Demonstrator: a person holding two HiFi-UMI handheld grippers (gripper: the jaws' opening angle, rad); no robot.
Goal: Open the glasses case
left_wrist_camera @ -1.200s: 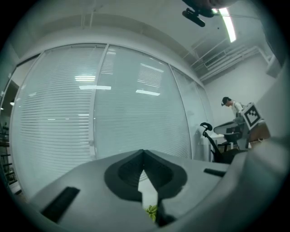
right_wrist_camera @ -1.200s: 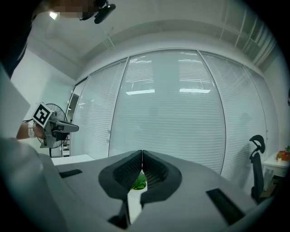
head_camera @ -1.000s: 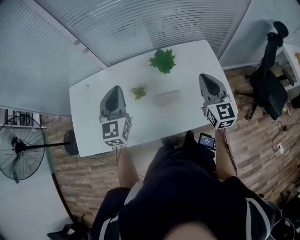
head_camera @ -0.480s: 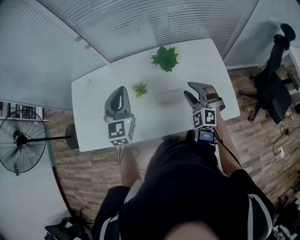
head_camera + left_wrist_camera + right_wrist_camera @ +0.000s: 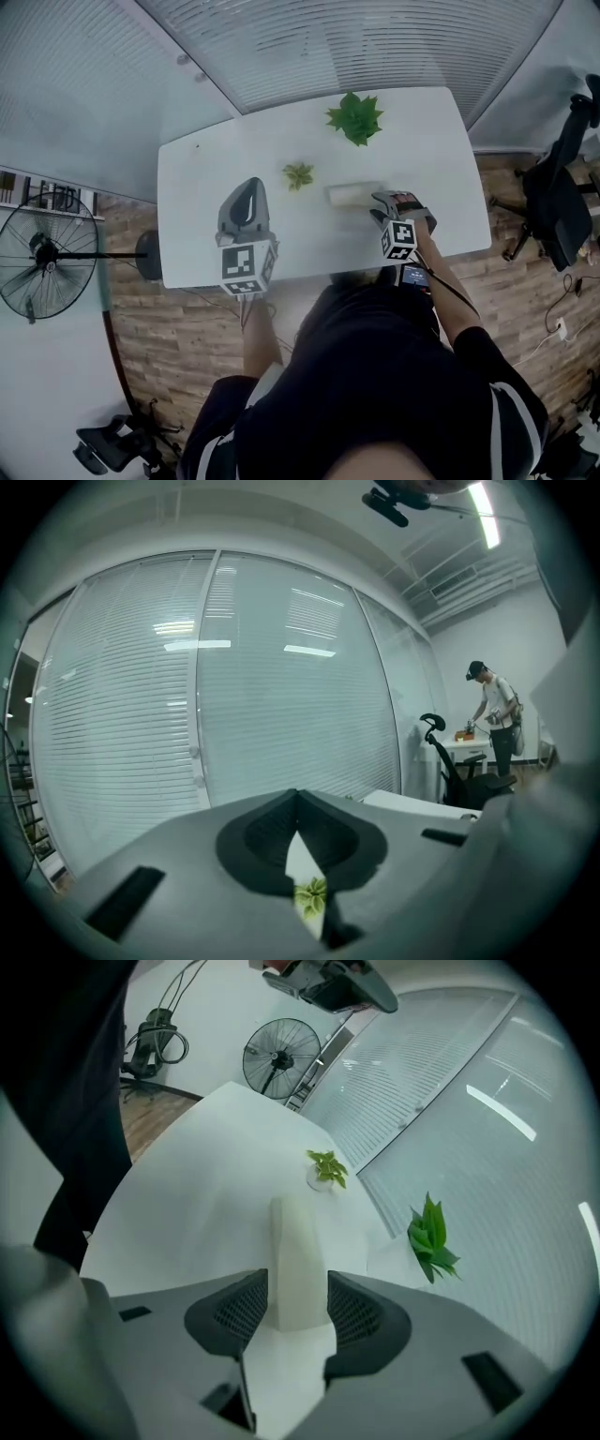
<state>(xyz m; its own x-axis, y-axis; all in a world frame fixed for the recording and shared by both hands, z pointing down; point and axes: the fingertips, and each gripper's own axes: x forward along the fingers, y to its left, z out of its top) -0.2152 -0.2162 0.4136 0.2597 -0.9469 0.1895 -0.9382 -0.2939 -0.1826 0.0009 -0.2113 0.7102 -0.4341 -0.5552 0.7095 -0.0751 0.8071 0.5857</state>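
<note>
The glasses case (image 5: 354, 194) is a pale, closed oblong lying on the white table (image 5: 206, 187), right of the middle. My right gripper (image 5: 380, 204) has come down at its right end. In the right gripper view the case (image 5: 297, 1260) runs lengthwise between the two mesh pads (image 5: 234, 1312) of that gripper (image 5: 298, 1299). The jaws stand open, with a thin gap on each side of the case. My left gripper (image 5: 251, 183) hovers over the table's left half, jaws shut to a point and nothing in them. The left gripper view shows only a slit at its jaws (image 5: 298, 799).
A small potted plant (image 5: 298, 174) stands just left of the case, and a larger leafy plant (image 5: 355, 116) sits near the far edge. A floor fan (image 5: 42, 253) is at the left, an office chair (image 5: 562, 187) at the right. Blinds run behind the table.
My right gripper dropped from high above the table's right edge down to the case, rolled over and opened its jaws around the case's end. The left gripper sank a little.
</note>
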